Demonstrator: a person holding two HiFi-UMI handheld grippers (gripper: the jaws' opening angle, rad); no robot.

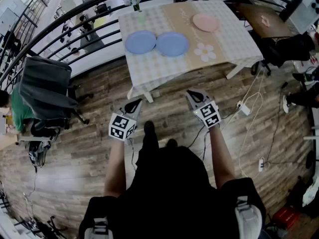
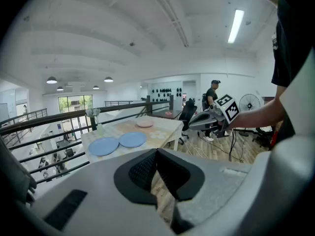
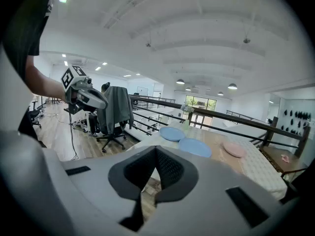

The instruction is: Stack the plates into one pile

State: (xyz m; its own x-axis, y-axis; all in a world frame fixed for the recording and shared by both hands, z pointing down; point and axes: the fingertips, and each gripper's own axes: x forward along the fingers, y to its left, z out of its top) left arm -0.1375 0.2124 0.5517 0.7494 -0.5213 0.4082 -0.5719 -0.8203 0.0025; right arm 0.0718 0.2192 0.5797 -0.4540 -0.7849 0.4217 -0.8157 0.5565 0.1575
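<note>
Floor (image 1: 89, 148) of wood planks underfoot, pretty much everywhere. Black railing (image 1: 60, 39) curving along the far side. Table (image 1: 149, 68) with a checked cloth parked right against it, well apart from both grippers. Office chair (image 1: 45, 86) off to the left with a grey jacket draped over it. On the table: two blue plates (image 1: 140, 42) (image 1: 172, 44) lying flat side by side, rims touching or as good as. Pink plate (image 1: 206, 22) further back on the right, on its own, clear of the blue pair. Not stacked yet. Left gripper (image 1: 133, 105) and right gripper (image 1: 193, 95) held out over the floor, each with jaws pressed together on nothing.
</note>
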